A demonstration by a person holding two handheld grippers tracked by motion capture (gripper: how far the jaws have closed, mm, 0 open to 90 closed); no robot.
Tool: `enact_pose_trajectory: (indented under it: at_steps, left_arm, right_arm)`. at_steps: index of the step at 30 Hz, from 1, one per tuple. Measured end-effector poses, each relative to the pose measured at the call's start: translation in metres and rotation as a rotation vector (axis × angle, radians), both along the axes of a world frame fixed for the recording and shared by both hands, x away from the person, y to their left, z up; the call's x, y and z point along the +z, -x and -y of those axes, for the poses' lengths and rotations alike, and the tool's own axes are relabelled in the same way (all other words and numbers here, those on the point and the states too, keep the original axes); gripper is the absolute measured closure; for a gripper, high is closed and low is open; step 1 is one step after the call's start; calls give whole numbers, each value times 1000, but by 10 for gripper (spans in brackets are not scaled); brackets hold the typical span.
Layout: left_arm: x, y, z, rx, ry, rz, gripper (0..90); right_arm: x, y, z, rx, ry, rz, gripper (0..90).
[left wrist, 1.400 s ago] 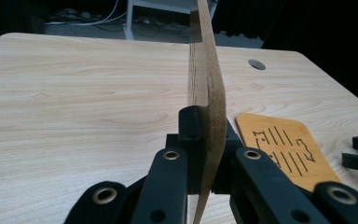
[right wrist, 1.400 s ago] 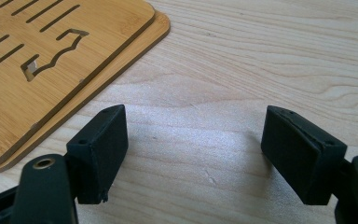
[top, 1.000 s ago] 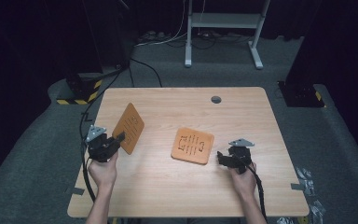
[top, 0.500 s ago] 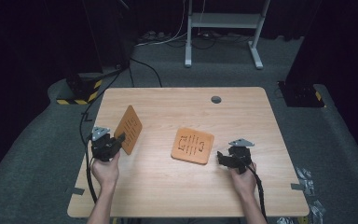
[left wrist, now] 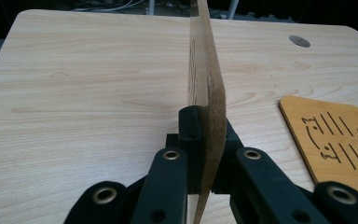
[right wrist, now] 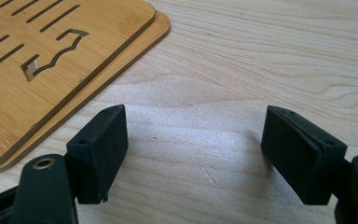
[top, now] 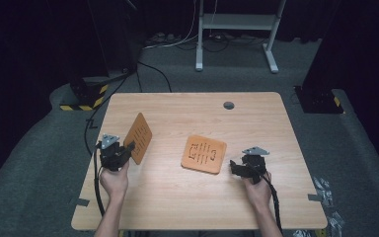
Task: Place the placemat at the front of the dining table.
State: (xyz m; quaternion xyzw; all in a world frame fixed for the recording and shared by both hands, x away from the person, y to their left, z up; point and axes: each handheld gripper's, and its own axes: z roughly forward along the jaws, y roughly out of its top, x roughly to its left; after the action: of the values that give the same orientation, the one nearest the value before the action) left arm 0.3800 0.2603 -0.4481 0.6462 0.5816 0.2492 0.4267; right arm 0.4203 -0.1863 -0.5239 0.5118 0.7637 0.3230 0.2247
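Note:
My left gripper (top: 127,147) is shut on a thin bamboo board (top: 140,137), held on edge and tilted above the table's left side. In the left gripper view that bamboo board (left wrist: 205,88) stands edge-on between the jaws of the left gripper (left wrist: 206,154). A stack of flat slotted bamboo boards (top: 204,154) lies near the table's middle; the same stack (right wrist: 42,60) shows two layers in the right gripper view. Just right of it, my right gripper (top: 233,166) rests open at the table surface; the right gripper (right wrist: 193,140) has only bare wood between its fingers.
The wooden table (top: 187,207) has a round grey cable cap (top: 228,105) near its far edge. Beyond the table are a white metal frame (top: 237,29), floor cables and a black-and-yellow striped base (top: 81,98).
My left gripper with the tilted board has moved slightly right and toward me. The right gripper and the flat stack have stayed in place.

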Motion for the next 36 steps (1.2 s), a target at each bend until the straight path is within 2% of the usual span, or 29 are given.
enact_pose_trajectory:
  at_steps: [16,18,21,31,36]
  left_arm:
    - [-9,-3,3,0,19,-23,859]
    - [-11,-4,2,-7,-3,-24,859]
    - [-13,-3,1,2,13,-25,858]
    - [-14,-3,-2,10,-20,-32,850]
    - [-13,-4,-4,16,-14,-33,851]
  right_arm:
    - [0,0,0,1,0,0,228]
    - [0,0,0,1,0,0,228]
    - [0,0,0,1,0,0,228]
    - [0,0,0,0,0,0,228]
    - [0,0,0,1,0,0,228]
